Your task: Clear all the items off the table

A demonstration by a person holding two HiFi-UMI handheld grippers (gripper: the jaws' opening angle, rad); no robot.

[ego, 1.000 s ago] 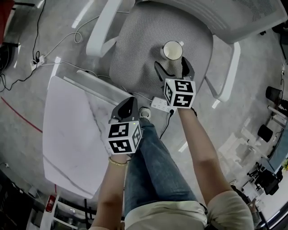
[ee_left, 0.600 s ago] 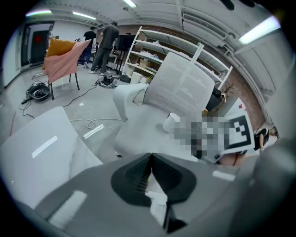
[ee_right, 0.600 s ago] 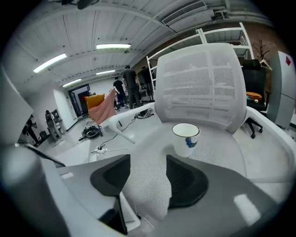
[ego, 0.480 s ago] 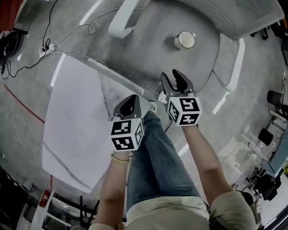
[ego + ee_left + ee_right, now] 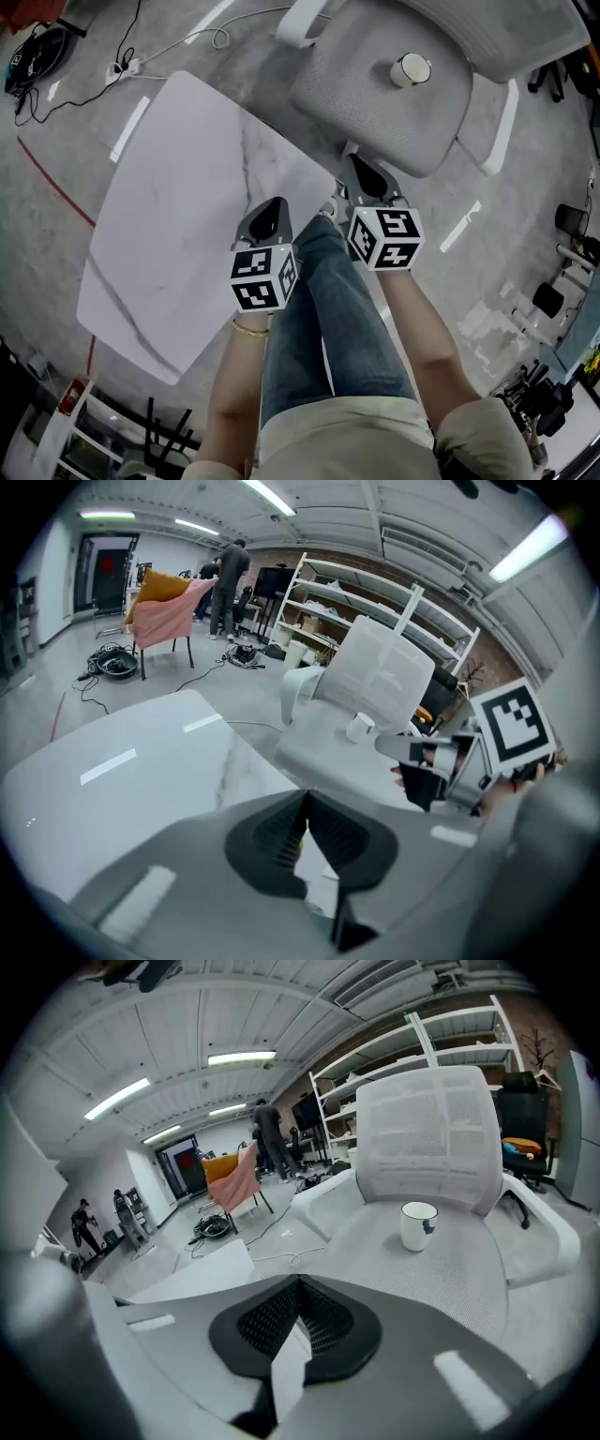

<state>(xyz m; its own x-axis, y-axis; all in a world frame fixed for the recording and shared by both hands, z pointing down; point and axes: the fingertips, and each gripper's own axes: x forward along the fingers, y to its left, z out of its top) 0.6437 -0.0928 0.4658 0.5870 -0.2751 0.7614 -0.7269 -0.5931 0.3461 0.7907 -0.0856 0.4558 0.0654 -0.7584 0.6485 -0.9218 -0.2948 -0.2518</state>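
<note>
In the head view, the left gripper [image 5: 271, 211] hangs over the near edge of the white marble-patterned table [image 5: 178, 187], next to the person's jeans-clad leg [image 5: 328, 319]. Its jaws are pressed together with nothing in them. The right gripper [image 5: 364, 172] points toward the grey office chair [image 5: 366, 103]. Its jaws have just been closing and now meet, with nothing between them. The white mug [image 5: 411, 69] stands upright on the chair's seat, beyond the right gripper's tips and well apart from both grippers.

In the left gripper view, the two ribbed pads lie tip to tip and pinch nothing. The table top spreads ahead and to the left of them. The mug sits on the chair seat ahead and to the right, clear of the jaws. The right gripper, with its marker cube, reaches in from the right edge. Its tips are near the mug in the picture but not touching it.

In the right gripper view, the dark pads touch at the tips and hold nothing. The mug, which has a small blue mark on its side, stands upright on the mesh seat ahead and to the right of the jaws, in front of the backrest. A corner of the table shows to the left of the jaws. Metal shelving [image 5: 412, 1044] rises behind the chair.
</note>
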